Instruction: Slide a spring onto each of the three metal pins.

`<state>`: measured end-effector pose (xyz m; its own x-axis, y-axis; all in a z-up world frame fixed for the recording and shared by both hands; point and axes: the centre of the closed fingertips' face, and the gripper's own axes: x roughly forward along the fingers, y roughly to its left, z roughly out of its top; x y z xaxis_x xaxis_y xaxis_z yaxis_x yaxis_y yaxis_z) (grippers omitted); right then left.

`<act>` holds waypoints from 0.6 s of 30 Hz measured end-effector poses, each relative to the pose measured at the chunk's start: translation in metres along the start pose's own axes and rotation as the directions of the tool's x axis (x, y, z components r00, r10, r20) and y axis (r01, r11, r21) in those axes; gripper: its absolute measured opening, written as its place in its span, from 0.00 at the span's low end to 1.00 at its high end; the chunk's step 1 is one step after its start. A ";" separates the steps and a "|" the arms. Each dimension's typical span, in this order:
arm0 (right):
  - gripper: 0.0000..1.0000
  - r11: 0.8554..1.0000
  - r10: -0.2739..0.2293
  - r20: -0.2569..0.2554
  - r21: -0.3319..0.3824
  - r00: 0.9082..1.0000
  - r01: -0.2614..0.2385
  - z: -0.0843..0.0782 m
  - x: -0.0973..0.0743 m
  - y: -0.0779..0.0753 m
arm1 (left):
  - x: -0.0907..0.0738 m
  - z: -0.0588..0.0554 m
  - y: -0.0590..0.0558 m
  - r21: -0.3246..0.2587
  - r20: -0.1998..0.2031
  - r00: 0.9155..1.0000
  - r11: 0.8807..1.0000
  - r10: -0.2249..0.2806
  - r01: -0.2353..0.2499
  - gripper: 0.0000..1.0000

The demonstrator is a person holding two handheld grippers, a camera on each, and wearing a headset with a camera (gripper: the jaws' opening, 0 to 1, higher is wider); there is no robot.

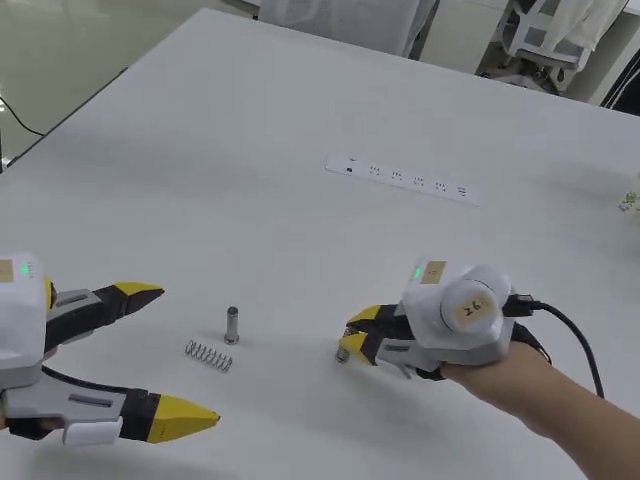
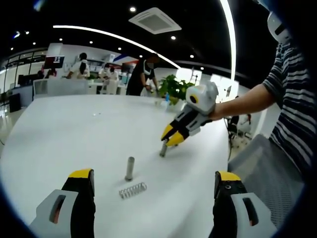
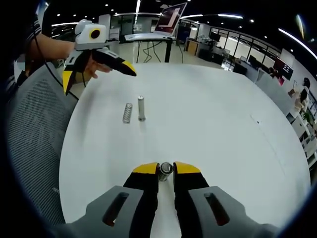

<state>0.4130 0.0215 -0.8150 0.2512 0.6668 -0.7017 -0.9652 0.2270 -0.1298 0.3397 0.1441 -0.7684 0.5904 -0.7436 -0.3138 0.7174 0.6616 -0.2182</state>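
Note:
A bare metal pin [image 1: 232,325] stands upright on the white table [image 1: 300,120], with a loose spring [image 1: 208,355] lying just in front of it. My left gripper [image 1: 165,353] hovers wide open left of both, holding nothing. In the left gripper view the pin [image 2: 130,168] and spring [image 2: 132,190] lie between the open left gripper [image 2: 154,174] jaws, further out. My right gripper [image 1: 355,335] is shut on a second metal pin [image 1: 343,352], its lower end on the table. The right gripper [image 3: 165,168] view shows that pin's top [image 3: 165,170] pinched between the yellow tips.
A white power strip [image 1: 400,180] lies flat on the table beyond the work. The table's left edge [image 1: 90,95] runs diagonally at far left. Chairs [image 1: 545,35] stand past the far edge. The right gripper's black cable [image 1: 575,335] trails over the person's forearm.

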 end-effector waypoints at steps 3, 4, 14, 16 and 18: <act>0.09 1.000 0.000 0.006 0.005 1.000 0.000 0.001 -0.002 0.000 | 0.000 0.000 0.000 0.001 -0.001 1.000 1.000 0.001 -0.001 0.98; 0.09 1.000 -0.001 0.009 0.007 1.000 0.001 0.002 -0.002 0.000 | 0.000 0.000 0.000 0.001 0.000 1.000 1.000 0.001 -0.001 0.98; 0.09 1.000 -0.012 0.047 0.001 0.999 0.012 0.013 -0.014 -0.001 | 0.002 0.003 -0.001 0.003 0.001 1.000 1.000 -0.002 0.002 0.98; 0.09 1.000 -0.014 0.058 0.005 0.998 0.013 0.016 -0.016 0.000 | 0.002 0.003 -0.001 0.006 -0.002 1.000 1.000 -0.002 0.002 0.98; 0.10 1.000 -0.005 0.072 0.019 0.997 0.003 0.020 -0.017 0.003 | 0.003 0.003 -0.001 0.006 -0.003 1.000 1.000 -0.004 0.004 0.98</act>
<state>0.4073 0.0246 -0.7896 0.2603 0.7152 -0.6487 -0.9628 0.2427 -0.1188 0.3413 0.1411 -0.7664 0.5865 -0.7458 -0.3159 0.7219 0.6582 -0.2135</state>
